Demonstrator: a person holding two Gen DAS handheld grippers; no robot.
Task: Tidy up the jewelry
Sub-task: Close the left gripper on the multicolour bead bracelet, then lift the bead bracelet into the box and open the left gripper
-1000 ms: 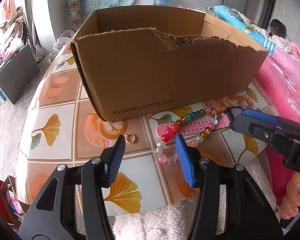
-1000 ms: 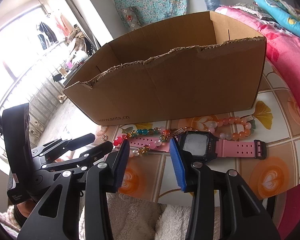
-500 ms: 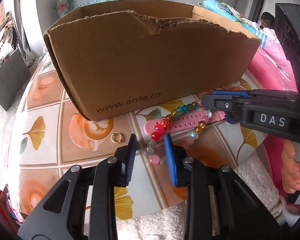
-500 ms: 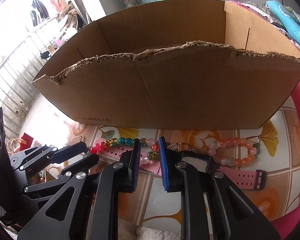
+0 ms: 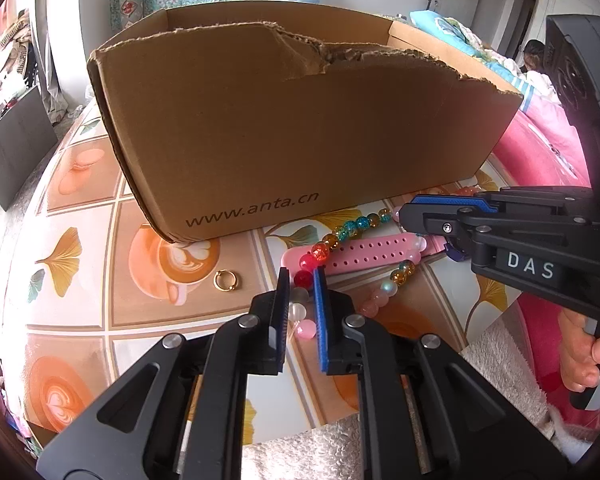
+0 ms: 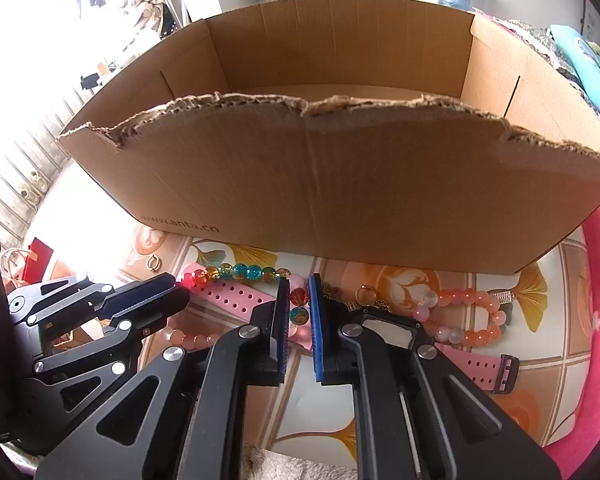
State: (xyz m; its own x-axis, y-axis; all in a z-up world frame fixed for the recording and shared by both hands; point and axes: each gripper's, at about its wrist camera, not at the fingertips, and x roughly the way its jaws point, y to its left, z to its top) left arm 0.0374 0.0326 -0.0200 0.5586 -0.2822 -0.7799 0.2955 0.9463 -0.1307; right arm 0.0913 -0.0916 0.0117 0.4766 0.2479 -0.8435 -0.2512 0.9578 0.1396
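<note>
Both grippers' jaws have just been closing. The left gripper [image 5: 301,276] is now clamped on a red bead of the bead string [image 5: 342,236]; the right gripper [image 6: 299,286] is pinched on an orange bead of the same string [image 6: 240,271], having shifted left since the earlier frame. The string is stretched left-right along the near wall of the cardboard box [image 5: 300,128] on the bench [image 5: 80,216], across the pink watch [image 5: 372,250]. The watch face is largely hidden behind the right gripper. A gold ring [image 5: 225,281] is left apart.
</note>
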